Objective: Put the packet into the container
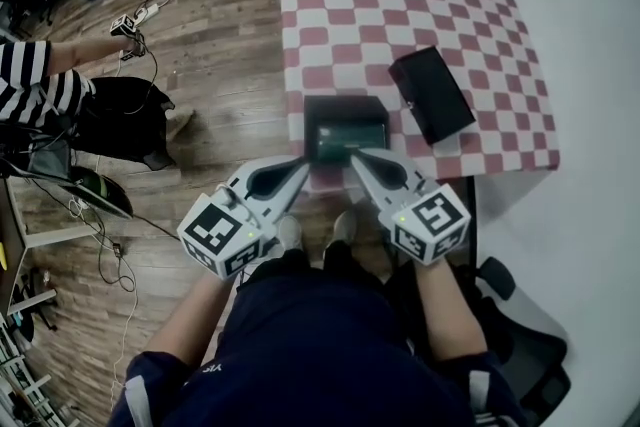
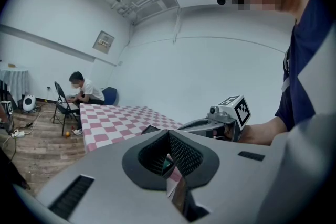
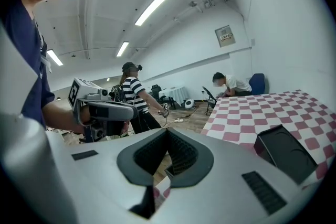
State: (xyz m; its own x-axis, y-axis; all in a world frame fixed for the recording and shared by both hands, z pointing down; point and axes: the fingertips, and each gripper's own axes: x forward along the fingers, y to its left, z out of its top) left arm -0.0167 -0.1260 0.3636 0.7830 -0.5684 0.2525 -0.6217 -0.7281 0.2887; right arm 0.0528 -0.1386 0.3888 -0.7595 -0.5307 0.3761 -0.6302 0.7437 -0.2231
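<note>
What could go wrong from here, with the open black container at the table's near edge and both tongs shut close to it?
1. The container sits right at the near edge of the checked table; a nudge from the left tongs or right tongs might tip it off.
2. Its lid lies apart on the cloth, so the green packet inside could spill out.

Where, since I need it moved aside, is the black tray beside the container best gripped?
Likely the raised rim on the near short edge of the black tray, right tool coming from the near side. It lies flat and skewed, so only the rim gives a hold.
</note>
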